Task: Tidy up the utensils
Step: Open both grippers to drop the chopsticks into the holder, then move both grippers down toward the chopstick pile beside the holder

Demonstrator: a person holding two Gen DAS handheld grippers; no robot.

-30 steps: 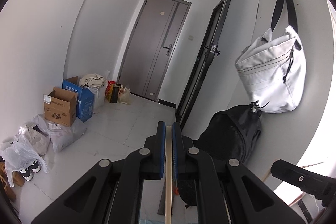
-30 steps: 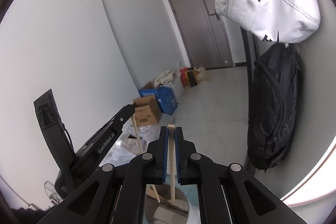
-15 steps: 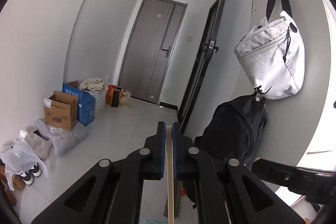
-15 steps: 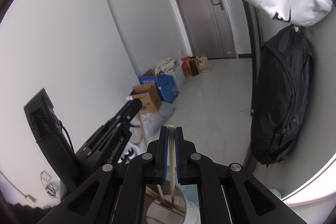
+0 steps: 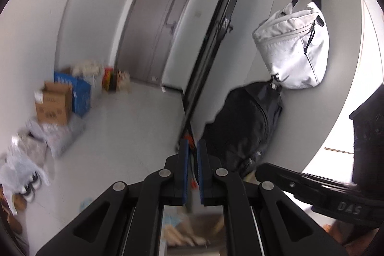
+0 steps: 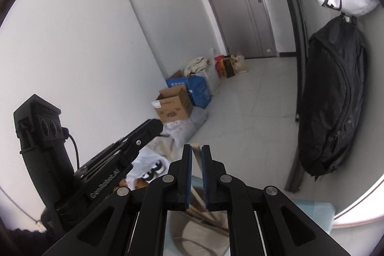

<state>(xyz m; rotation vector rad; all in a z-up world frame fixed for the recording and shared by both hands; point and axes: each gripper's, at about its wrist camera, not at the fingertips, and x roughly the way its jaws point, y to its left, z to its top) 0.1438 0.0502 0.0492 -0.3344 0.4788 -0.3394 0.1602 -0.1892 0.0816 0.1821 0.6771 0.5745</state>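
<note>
Chopstick [image 6: 197,155] stands nearly upright between opening right gripper [image 6: 196,152] fingers.

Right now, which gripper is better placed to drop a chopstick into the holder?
Right. The right gripper has a chopstick between its opening jaws, above the holder. The left gripper shows none.

Cardboard box [image 6: 174,103] on floor [image 6: 252,116] by left wall, box [image 6: 199,90] behind it, bags beyond twd door [image 6: 242,4] at far end. Backpack [image 6: 333,97] agst right wall, pouch [image 5: 294,47] hanging above it. Shoes [image 6: 153,168] on floor nr left tongs [image 6: 153,127].
</note>
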